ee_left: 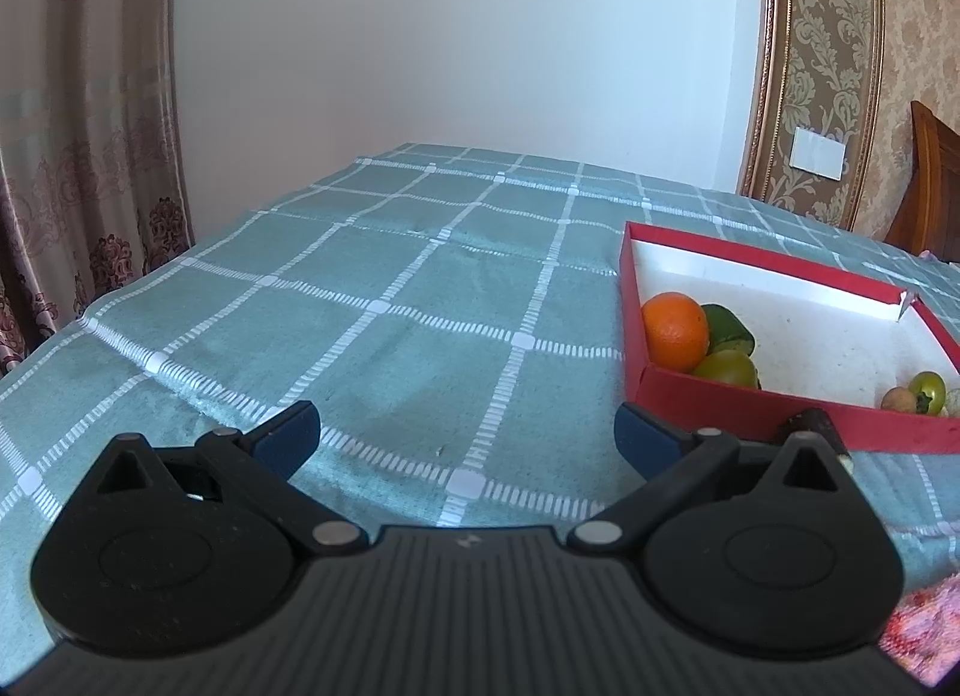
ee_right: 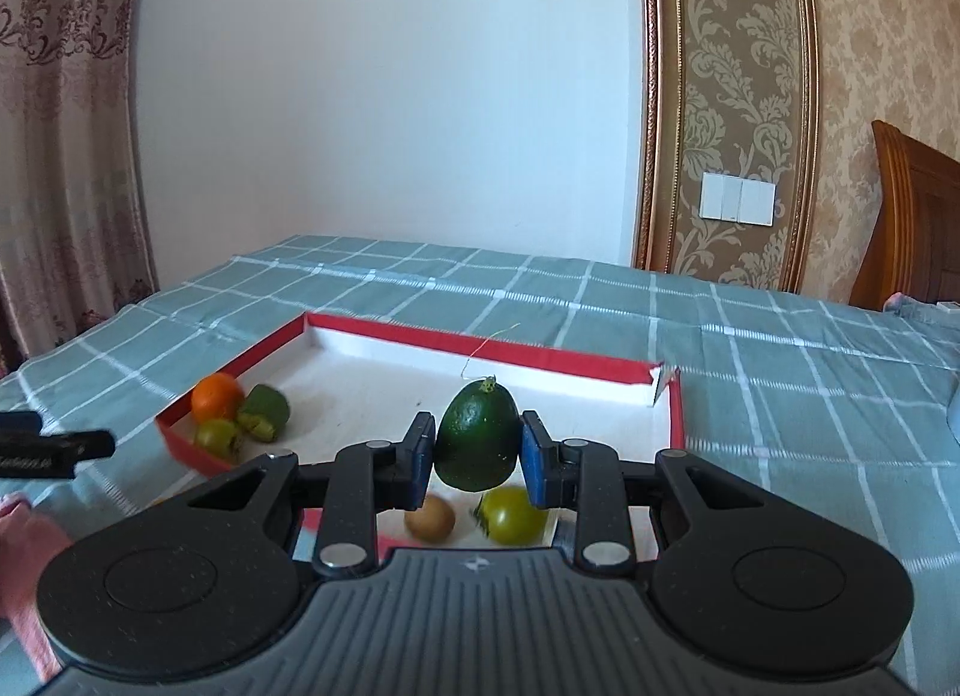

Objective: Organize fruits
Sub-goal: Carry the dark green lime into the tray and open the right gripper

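Checked bedspread [ee_right: 780, 372] under red tray [ee_right: 480, 345] (orange [ee_right: 217, 396], green fruits [ee_right: 264, 411] inside).

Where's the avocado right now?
In the right wrist view the avocado sits clamped in the right gripper, above the red tray, over the kiwi.

A red tray [ee_right: 677, 414] lies on the checked bedspread [ee_left: 384, 288].
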Motion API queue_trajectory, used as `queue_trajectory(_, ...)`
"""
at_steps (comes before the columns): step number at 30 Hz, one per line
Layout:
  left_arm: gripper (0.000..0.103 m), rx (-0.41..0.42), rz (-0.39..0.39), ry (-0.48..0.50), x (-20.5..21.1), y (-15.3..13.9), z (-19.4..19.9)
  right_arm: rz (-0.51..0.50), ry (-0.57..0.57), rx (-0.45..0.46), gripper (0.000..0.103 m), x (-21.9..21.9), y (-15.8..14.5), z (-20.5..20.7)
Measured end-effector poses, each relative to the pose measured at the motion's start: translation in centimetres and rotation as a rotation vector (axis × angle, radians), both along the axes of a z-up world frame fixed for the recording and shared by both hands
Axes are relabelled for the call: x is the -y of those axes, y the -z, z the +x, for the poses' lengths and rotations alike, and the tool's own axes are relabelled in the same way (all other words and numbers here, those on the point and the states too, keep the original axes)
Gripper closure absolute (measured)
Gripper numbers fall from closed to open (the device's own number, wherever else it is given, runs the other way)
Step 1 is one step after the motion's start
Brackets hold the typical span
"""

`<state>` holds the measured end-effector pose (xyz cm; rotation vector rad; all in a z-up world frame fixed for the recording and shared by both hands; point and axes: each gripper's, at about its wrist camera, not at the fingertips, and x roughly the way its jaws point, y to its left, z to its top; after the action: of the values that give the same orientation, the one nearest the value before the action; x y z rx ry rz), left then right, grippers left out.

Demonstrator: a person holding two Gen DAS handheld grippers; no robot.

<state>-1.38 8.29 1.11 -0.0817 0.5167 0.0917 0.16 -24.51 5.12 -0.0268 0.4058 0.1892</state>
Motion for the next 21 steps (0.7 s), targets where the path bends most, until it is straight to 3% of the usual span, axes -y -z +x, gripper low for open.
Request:
queue_trajectory(17, 0.000, 0.004, -0.028, 0.024, -0.3, 0.0, 0.0, -0.022, 0.098, -0.093, 0.073, 1.0, 2.2, 5.0)
queue_trajectory(21, 0.000, 0.004, -0.026, 0.022, -0.3, 0.0, -0.1, -0.006, 0.128, -0.091, 0.067, 1.6, 2.1, 4.6)
